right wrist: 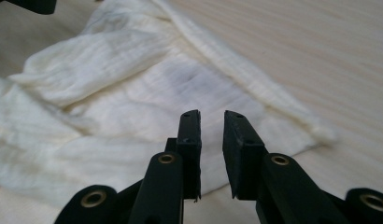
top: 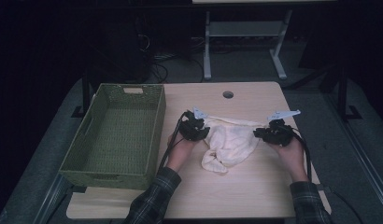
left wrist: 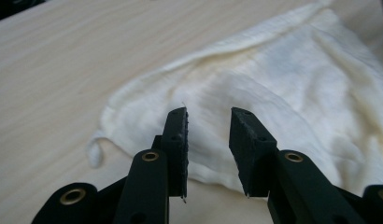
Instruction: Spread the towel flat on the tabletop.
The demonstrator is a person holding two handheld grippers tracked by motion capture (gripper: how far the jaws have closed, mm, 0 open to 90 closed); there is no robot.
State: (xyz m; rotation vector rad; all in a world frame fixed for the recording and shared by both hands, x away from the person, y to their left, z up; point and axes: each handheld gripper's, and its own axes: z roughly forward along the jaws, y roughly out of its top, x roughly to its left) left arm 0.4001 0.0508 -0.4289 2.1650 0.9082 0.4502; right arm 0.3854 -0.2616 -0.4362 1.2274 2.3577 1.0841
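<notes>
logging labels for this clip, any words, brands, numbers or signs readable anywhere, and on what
None: no readable text on anything.
The cloth, the basket, the table and both grippers, left and right, bear no print, label or number that can be made out.

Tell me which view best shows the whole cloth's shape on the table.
The high view: the cream cloth lies crumpled between the left gripper and right gripper, all edges visible. The left and right gripper views each show one near portion beyond open, empty jaws.
</notes>
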